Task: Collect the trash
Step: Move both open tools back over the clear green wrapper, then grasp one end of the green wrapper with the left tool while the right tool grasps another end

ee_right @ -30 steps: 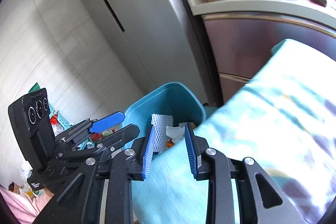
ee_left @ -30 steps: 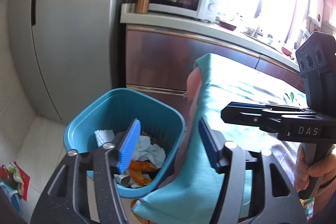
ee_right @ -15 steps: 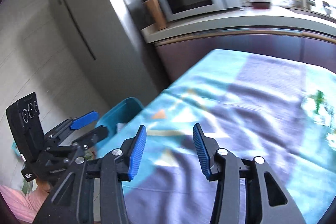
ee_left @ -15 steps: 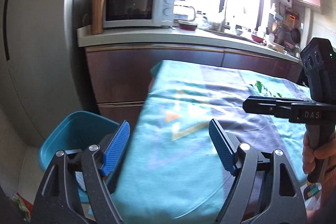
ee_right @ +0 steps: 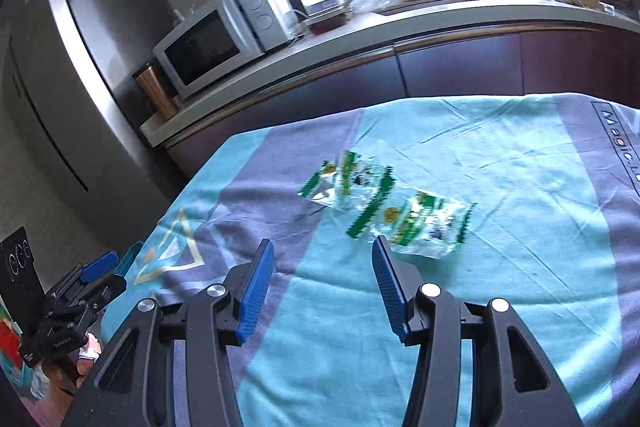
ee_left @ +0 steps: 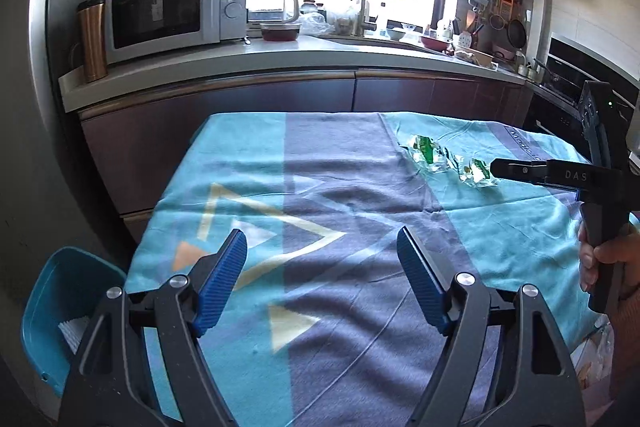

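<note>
2 wrappers (ee_right: 384, 211) lying diagonally, flat

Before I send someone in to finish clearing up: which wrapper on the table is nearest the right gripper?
On the blue patterned tablecloth lie two clear wrappers printed in green. Take the nearer wrapper, just beyond the right gripper, whose fingers are opening with nothing between them; the other wrapper lies farther, toward the microwave.

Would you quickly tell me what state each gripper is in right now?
Left gripper: open, nothing between its jaws.
Right gripper: jaws opening, nothing between them; the wrappers lie just ahead on the tablecloth.
</note>
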Demonstrator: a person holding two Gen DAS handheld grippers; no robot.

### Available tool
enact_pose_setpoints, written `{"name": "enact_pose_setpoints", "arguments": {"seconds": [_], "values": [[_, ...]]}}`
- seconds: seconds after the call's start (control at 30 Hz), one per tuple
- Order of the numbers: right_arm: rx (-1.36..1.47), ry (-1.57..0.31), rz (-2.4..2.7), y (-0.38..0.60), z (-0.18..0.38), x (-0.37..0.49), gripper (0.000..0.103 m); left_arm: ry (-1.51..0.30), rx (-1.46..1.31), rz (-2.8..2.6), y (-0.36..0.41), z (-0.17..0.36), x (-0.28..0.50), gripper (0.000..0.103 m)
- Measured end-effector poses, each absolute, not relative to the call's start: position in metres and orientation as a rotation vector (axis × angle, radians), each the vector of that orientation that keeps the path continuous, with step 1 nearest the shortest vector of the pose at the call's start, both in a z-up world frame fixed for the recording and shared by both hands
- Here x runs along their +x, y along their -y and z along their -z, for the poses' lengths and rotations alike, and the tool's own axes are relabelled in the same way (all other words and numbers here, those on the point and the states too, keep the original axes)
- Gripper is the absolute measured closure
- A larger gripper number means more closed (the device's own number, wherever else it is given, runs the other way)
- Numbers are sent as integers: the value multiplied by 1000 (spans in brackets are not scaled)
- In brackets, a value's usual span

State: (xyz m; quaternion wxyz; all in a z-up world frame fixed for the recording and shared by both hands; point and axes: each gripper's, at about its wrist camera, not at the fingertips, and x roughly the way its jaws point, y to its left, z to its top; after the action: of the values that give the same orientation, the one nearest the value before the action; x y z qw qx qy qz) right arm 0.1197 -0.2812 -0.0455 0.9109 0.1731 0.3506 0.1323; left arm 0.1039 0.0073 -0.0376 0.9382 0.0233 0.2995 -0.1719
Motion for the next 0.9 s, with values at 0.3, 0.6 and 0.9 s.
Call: {"name": "enact_pose_setpoints", "arguments": {"seconds": [0.3, 0.6, 0.9], "values": [[490, -765, -225, 333, 70, 128, 46, -656, 86, 439, 66, 40, 158, 30], [516, -778, -238, 341, 77, 142, 45, -728, 104, 469, 124, 51, 221, 36], [541, -793, -247, 346, 82, 154, 45, -796, 127, 495, 163, 68, 259, 43]]}}
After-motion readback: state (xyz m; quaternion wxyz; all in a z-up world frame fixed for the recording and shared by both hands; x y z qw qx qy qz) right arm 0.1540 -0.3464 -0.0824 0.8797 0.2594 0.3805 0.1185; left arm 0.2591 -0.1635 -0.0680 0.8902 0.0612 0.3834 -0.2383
